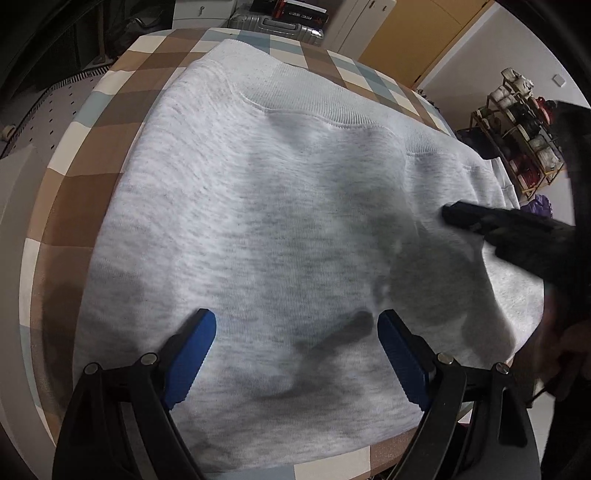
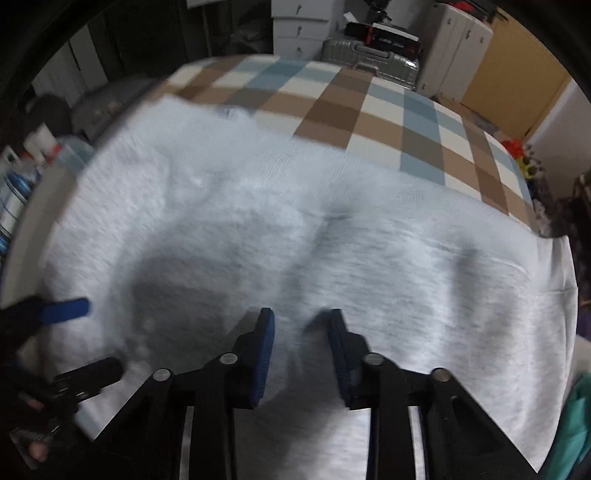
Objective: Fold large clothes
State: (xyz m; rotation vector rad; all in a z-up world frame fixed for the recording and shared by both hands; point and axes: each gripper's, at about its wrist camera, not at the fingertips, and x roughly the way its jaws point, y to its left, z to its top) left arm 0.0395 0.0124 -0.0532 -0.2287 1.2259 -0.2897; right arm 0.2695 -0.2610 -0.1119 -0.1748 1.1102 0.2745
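Right hand-held gripper [image 2: 301, 321] (jaws apart) hovers over sweatshirt [image 2: 258, 240], hem facing away.

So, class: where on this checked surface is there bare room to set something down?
Bare checked cloth lies beyond the grey sweatshirt, toward the silver suitcase; a narrower strip runs along its left side. The middle is covered.

Beyond the checked desk [image 1: 85, 155] I see a silver suitcase [image 2: 369, 59], white drawers [image 2: 299, 29], a yellow door [image 1: 417, 37] and a rack [image 1: 517, 136] by the white wall.
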